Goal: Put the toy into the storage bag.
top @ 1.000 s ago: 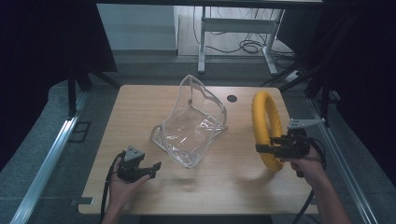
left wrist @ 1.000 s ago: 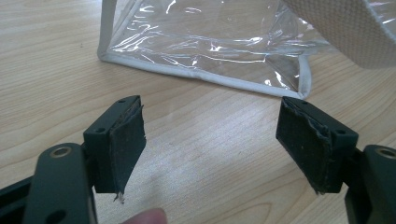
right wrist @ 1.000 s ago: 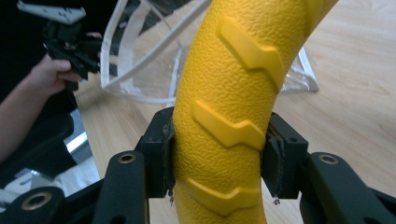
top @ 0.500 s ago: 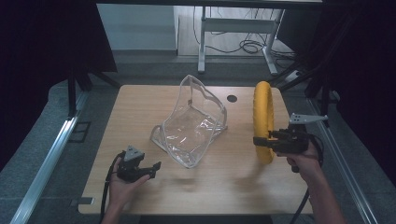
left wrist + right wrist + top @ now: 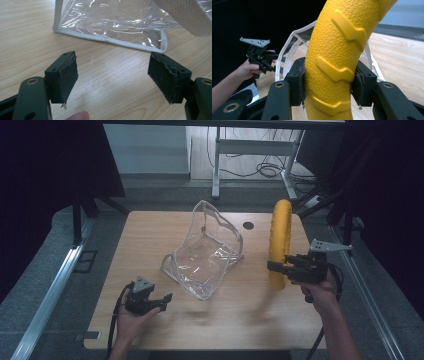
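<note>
Two things matter on the wooden table [image 5: 150,235]: the clear plastic bag [image 5: 205,252] lies mid-table, mouth toward our right side, and the yellow ring [image 5: 279,240] stands on edge just right of it. We hold that ring in the right gripper [image 5: 276,266], jaws pinching its lower rim. Bag lies left of the ring. Left gripper [image 5: 162,301] is nearer the bag, jaws spread, empty.

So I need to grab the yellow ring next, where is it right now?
In the high view the yellow ring stands on edge at the table's right side, clamped in the right tongs, just right of the clear bag.
</note>
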{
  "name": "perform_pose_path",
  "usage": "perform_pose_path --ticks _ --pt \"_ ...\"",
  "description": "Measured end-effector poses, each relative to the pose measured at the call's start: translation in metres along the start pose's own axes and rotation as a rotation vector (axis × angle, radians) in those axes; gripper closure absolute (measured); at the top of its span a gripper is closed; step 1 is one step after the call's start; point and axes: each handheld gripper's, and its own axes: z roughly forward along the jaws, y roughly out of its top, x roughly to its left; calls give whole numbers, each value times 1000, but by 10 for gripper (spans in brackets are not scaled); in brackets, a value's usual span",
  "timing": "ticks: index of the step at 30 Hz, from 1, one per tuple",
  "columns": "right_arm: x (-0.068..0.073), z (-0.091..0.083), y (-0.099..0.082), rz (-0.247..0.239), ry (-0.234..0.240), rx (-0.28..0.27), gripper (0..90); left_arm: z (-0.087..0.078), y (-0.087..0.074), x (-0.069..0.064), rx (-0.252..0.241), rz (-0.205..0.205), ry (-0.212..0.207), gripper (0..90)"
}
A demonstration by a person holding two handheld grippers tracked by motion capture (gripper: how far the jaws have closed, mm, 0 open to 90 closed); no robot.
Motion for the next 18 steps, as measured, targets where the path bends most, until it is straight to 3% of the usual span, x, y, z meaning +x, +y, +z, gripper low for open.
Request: perform_pose_path --ticks 7,18 --pt "7 -1 4 -15 -6 -64 515 1 0 -1 2 1 0 238" --pt "17 1 11 -23 5 -119 513 1 0 0 6 2 0 238"
